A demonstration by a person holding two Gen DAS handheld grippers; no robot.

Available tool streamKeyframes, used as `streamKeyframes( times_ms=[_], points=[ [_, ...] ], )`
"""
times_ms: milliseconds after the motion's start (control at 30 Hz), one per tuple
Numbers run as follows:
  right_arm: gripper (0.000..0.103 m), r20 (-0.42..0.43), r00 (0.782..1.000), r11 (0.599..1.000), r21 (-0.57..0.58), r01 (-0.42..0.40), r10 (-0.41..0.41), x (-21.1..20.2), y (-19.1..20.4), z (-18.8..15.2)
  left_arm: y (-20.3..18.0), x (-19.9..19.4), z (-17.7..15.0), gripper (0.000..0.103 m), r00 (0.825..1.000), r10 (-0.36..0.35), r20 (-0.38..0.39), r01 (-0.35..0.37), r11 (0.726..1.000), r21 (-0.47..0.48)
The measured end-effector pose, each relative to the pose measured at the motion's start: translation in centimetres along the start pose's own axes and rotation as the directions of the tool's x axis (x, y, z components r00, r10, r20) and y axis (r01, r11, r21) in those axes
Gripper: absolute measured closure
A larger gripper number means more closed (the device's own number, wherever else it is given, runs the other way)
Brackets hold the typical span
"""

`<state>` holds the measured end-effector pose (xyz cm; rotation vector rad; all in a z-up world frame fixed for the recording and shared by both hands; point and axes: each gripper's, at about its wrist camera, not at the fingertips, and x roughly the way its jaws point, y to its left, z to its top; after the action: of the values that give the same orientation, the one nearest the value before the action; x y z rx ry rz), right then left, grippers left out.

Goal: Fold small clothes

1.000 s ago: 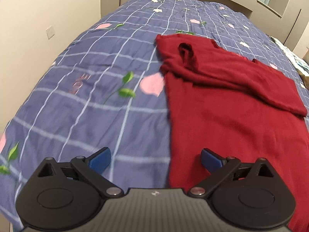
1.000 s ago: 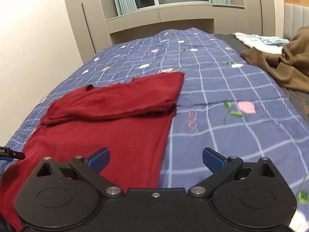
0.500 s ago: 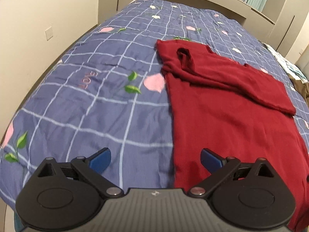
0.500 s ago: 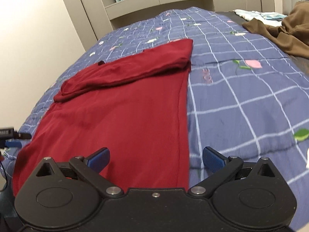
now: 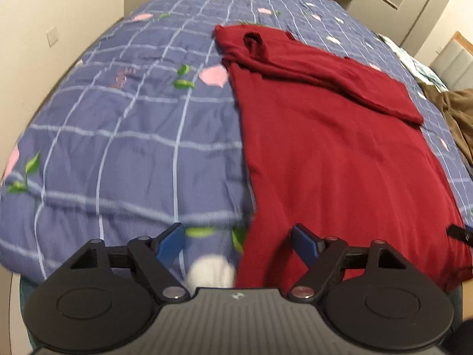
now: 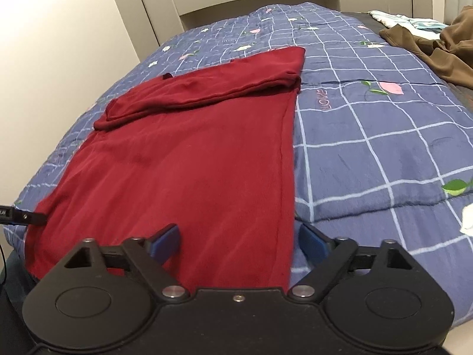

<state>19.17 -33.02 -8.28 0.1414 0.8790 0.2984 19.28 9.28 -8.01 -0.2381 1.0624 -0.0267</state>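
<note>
I have the red garment lying flat on the bed's blue checked quilt, its far end folded over into a thick band across the top. The near hem hangs at the front edge of the bed, right under both of my tools.

My left tool sits over the garment's left near corner. Its jaws have just been closing but are not shut: the right blue finger is over red cloth and the left one over bare quilt, with the garment's side edge running between them. I see no pad pressing on the cloth, so nothing is gripped. The view is blurred near the fingers.

My right tool sits over the right near corner in the same way. Its jaws have also just been closing and remain apart; the left finger is over the garment, the right one over the quilt, and the seam edge passes between them. I cannot tell whether the fingers touch the fabric.

At the far left of the right view I can see the dark tip of the other tool by the opposite corner. A brown garment lies crumpled on the far right of the bed, well apart from the red one.
</note>
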Motion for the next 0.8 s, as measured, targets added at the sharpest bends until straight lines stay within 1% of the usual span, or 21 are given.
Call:
streamKeyframes(
  times_ms=[67,100,133,167,200,233,267,300,333,367,400,433,467,533,633,733,800],
  points=[
    [0.026,-0.005,1.000,1.000,-0.010,0.006,-0.006,-0.3,0.0,-0.2,-0.5,-0.2,-0.6,0.028,1.000,0.014,-0.006,-0.014,0.999,0.037],
    [0.029,-0.005,1.000,1.000,-0.012,0.005,-0.005,-0.5,0.0,-0.3,-0.8,-0.3,-0.9,0.033,1.000,0.023,-0.006,-0.023,0.998,0.059],
    [0.035,-0.007,1.000,1.000,-0.016,0.004,-0.004,-0.7,0.0,-0.4,-1.0,-0.3,-1.1,0.036,1.000,0.031,-0.006,-0.031,0.997,0.077],
    [0.042,-0.008,1.000,1.000,-0.020,0.006,-0.006,-0.9,0.0,-0.5,-1.1,-0.4,-1.2,0.043,0.999,0.044,-0.005,-0.043,0.995,0.085],
    [0.045,-0.010,1.000,1.000,-0.024,0.008,-0.008,-1.0,0.1,-0.5,-1.1,-0.5,-1.2,0.051,0.998,0.055,-0.004,-0.054,0.995,0.082],
    [0.051,-0.012,1.000,1.000,-0.025,0.009,-0.009,-1.2,0.1,-0.6,-0.9,-0.6,-1.3,0.054,0.999,0.050,-0.004,-0.050,0.996,0.072],
    [0.057,-0.012,1.000,1.000,-0.023,0.007,-0.007,-1.4,0.1,-0.7,-0.8,-0.8,-1.3,0.063,0.999,0.044,-0.004,-0.044,0.997,0.061],
    [0.060,-0.012,1.000,1.000,-0.017,0.004,-0.005,-1.7,0.1,-0.7,-0.8,-1.0,-1.3,0.072,0.999,0.041,-0.004,-0.041,0.998,0.055],
    [0.068,-0.013,1.000,1.000,-0.009,-0.001,0.001,-1.9,0.0,-0.8,-0.9,-1.2,-1.4,0.078,0.999,0.039,-0.004,-0.039,0.998,0.056],
    [0.078,-0.012,1.000,1.000,-0.003,-0.009,0.009,-2.1,-0.1,-0.8,-1.0,-1.4,-1.5,0.092,0.999,0.035,0.000,-0.035,0.998,0.058],
    [0.083,-0.006,1.000,1.000,0.001,-0.015,0.015,-2.4,-0.1,-0.8,-1.0,-1.7,-1.6,0.101,1.000,0.005,-0.004,-0.005,0.998,0.058],
    [0.091,-0.002,1.000,1.000,0.007,-0.025,0.025,-2.7,-0.1,-0.7,-1.1,-2.0,-1.7,0.101,1.000,-0.028,-0.007,0.029,0.999,0.043],
    [0.097,0.004,0.999,0.999,0.010,-0.034,0.034,-3.1,0.0,-0.7,-1.3,-2.3,-1.8,0.101,1.000,-0.029,0.001,0.029,0.999,0.043],
    [0.097,0.015,1.000,1.000,0.001,-0.023,0.023,-3.9,0.2,-0.4,-1.8,-3.1,-2.0,0.102,1.000,-0.022,0.016,0.021,0.998,0.058],
    [0.098,0.014,1.000,1.000,-0.007,-0.027,0.027,-5.0,0.0,-0.3,-1.8,-4.5,-2.2,0.102,0.999,-0.039,0.026,0.038,0.999,0.039],
    [0.099,0.002,1.000,0.999,-0.038,-0.004,0.004,-5.6,-0.1,-0.8,-1.7,-5.4,-2.6,0.102,0.999,-0.031,0.028,0.030,0.998,0.048],
    [0.099,-0.014,1.000,0.999,-0.045,0.009,-0.010,-5.5,-0.4,-1.3,-1.5,-5.1,-3.1,0.102,1.000,-0.019,0.014,0.019,0.999,0.048]
  ],
)
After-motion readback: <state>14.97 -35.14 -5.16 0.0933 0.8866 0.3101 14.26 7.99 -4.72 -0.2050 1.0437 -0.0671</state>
